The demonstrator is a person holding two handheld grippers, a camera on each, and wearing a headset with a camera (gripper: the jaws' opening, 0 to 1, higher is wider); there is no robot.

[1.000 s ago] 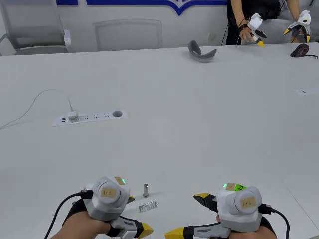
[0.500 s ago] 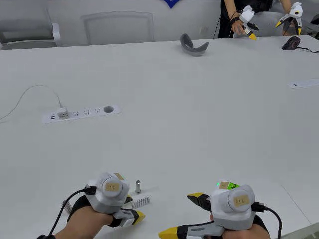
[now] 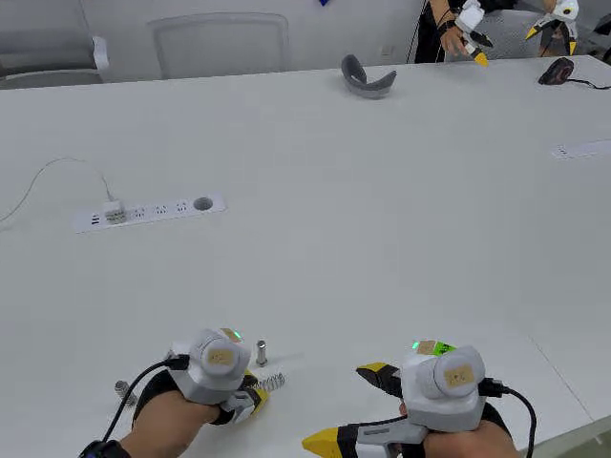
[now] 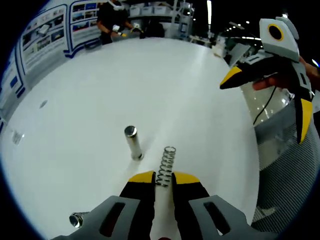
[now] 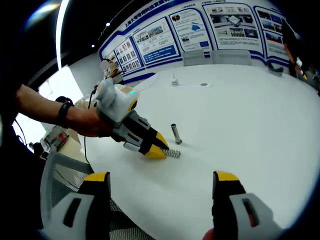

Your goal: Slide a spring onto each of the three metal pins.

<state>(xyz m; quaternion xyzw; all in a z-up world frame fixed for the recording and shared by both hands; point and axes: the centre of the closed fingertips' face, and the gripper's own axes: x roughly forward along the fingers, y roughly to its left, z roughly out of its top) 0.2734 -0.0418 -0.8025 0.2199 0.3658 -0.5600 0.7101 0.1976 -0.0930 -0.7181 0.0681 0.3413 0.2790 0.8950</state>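
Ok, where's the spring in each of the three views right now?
Head view: spring low, left of centre, at the left gripper tips.
Left gripper view: spring just below centre, its near end between the yellow tips.
Right gripper view: spring near centre, at the left gripper's tip.
Shared landmark: the upright pin standing close beside it.
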